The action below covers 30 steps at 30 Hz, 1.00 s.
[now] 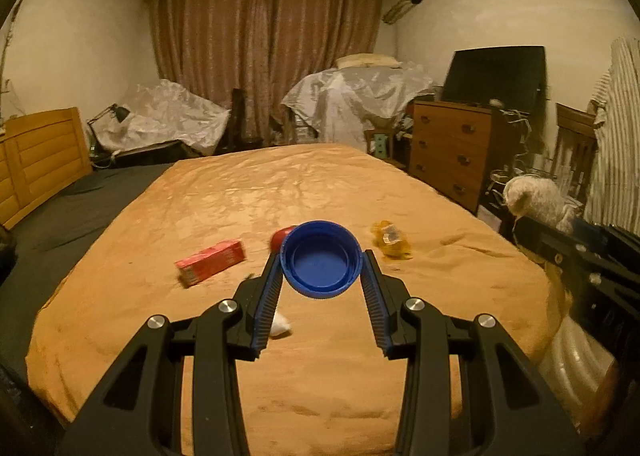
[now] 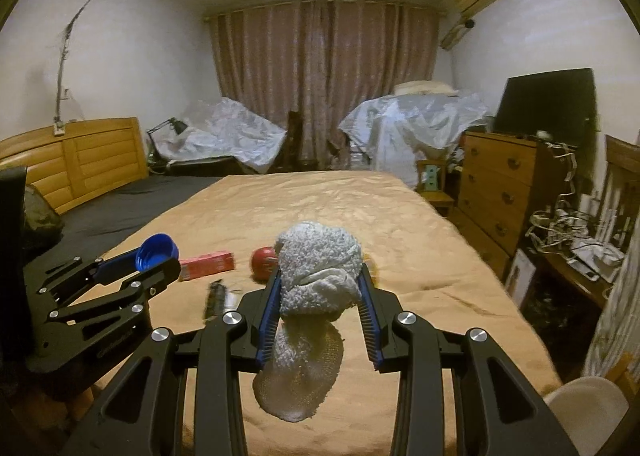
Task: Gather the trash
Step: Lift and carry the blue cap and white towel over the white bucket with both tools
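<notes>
The bed [image 1: 280, 192] under its orange cover fills the middle of both views, its far half bare, its right edge close to a wooden dresser [image 1: 452, 152]. The left gripper [image 1: 322, 260] has its fingers clamped on a round blue cap [image 1: 320, 260], hollow side showing. The right gripper [image 2: 320, 276] pinches a fuzzy grey-white sock [image 2: 316, 268] hanging limp. A red box [image 1: 210, 262], a red round item [image 2: 264, 260] and a yellow wrapper [image 1: 392, 240] lie mid-frame on the cover.

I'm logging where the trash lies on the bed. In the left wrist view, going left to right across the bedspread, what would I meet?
Red carton → blue cap held in the left tongs → yellow wrapper.
</notes>
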Each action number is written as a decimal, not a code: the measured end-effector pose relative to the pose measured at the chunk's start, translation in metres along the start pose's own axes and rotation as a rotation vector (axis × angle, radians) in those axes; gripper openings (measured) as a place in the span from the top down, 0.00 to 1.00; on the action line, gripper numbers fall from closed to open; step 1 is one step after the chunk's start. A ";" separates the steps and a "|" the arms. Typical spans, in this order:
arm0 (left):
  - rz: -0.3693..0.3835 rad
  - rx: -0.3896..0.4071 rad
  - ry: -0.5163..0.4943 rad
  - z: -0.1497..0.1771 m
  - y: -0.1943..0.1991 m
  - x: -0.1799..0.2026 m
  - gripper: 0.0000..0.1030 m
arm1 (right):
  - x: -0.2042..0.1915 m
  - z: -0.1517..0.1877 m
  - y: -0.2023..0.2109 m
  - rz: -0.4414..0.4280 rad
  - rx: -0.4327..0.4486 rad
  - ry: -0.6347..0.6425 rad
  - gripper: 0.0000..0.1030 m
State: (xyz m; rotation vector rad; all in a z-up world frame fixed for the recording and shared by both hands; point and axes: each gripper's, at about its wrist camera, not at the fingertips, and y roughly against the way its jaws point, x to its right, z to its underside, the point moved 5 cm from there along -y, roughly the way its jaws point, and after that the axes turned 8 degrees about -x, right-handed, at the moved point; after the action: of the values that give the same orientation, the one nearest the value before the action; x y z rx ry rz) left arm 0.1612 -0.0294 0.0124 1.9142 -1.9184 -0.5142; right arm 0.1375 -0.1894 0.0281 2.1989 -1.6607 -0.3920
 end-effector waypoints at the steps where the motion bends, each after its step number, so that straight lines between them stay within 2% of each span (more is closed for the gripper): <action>1: 0.009 0.000 -0.006 -0.001 0.000 0.006 0.62 | 0.007 0.000 0.005 0.012 0.002 -0.003 0.64; 7: 0.071 0.007 -0.049 -0.011 0.000 0.045 0.62 | 0.062 0.007 0.040 0.108 0.007 -0.023 0.64; 21: 0.224 -0.020 -0.179 -0.011 -0.004 0.154 0.62 | 0.221 0.060 0.115 0.302 -0.090 -0.114 0.64; 30: 0.334 -0.047 -0.268 0.001 -0.002 0.226 0.62 | 0.302 0.086 0.143 0.370 -0.174 -0.173 0.64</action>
State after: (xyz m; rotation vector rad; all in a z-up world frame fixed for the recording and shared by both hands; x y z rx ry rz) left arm 0.1624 -0.2551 0.0135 1.5109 -2.3121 -0.7328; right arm 0.0596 -0.5255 0.0123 1.7273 -1.9926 -0.6091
